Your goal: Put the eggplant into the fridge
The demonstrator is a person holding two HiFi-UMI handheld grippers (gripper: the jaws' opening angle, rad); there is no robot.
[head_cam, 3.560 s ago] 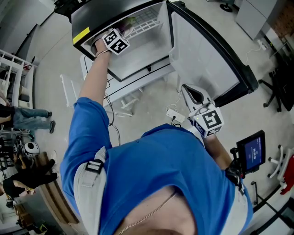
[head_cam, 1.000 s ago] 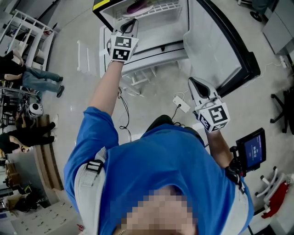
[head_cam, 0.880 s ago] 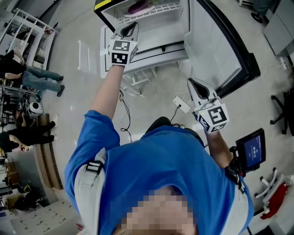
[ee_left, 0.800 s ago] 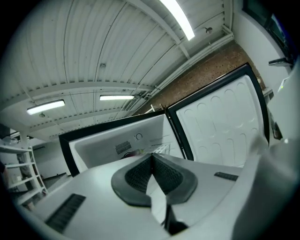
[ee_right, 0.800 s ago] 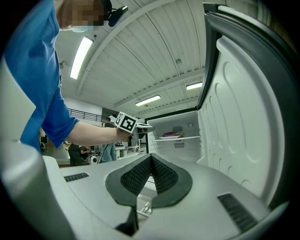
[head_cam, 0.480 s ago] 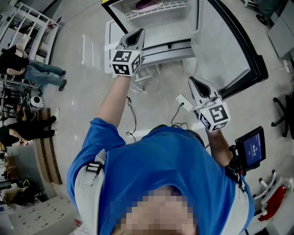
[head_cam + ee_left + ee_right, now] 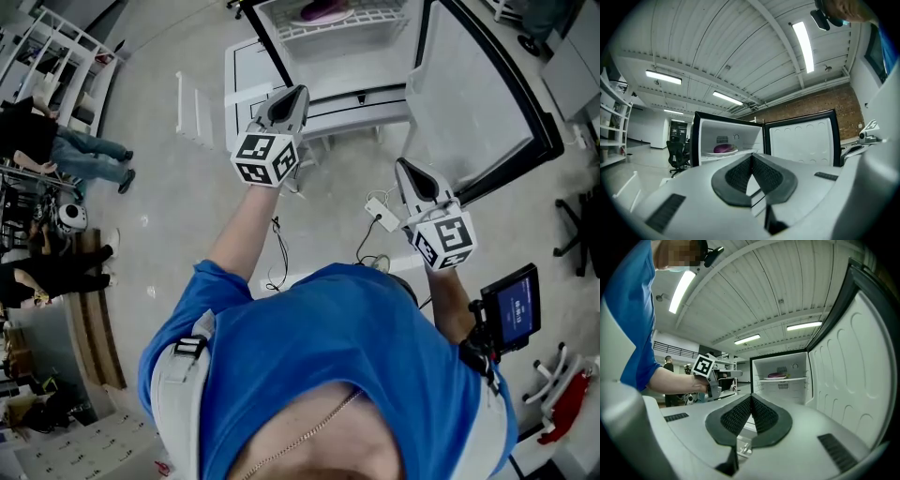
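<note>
A pale grey polished floor (image 7: 159,206) runs underfoot, a white power strip (image 7: 380,214) and its cable lying on it. White shelving (image 7: 47,56) stands at the left edge. Overhead — a ribbed white ceiling (image 7: 717,42) with strip lights (image 7: 802,40); beyond, a brick wall (image 7: 806,101) and a black office chair (image 7: 674,152).

fridge (image 7: 356,61) cut off at top edge, eggplant (image 7: 323,11) partly cropped
</note>
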